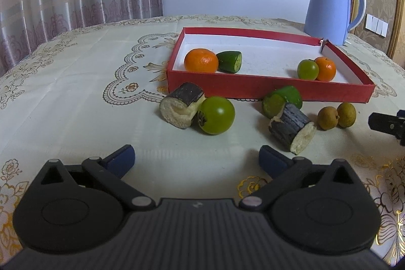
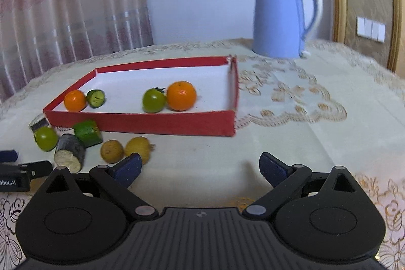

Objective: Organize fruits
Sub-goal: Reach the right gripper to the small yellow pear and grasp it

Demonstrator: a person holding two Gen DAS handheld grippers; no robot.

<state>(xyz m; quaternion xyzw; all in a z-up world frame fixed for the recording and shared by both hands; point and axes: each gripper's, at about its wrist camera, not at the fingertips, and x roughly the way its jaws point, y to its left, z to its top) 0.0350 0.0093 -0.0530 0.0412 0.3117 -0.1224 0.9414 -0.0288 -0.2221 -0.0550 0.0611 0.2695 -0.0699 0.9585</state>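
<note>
A red tray [image 1: 265,89] [image 2: 141,122] holds two oranges [image 1: 201,60] [image 2: 181,96], a cucumber piece [image 1: 229,61] and a green tomato [image 1: 307,69] [image 2: 153,100]. On the cloth in front lie a green tomato [image 1: 216,115], two dark sugarcane pieces [image 1: 182,105] [image 1: 292,127], a cucumber piece [image 1: 281,98] and two brown longans [image 1: 336,116] [image 2: 125,149]. My left gripper [image 1: 197,160] is open and empty, short of the tomato. My right gripper [image 2: 200,170] is open and empty, its left finger beside the longans.
A blue kettle [image 1: 329,8] [image 2: 281,15] stands behind the tray at the back right. A curtain hangs behind the table on the left. The other gripper shows at each view's edge [image 1: 387,124] [image 2: 15,173].
</note>
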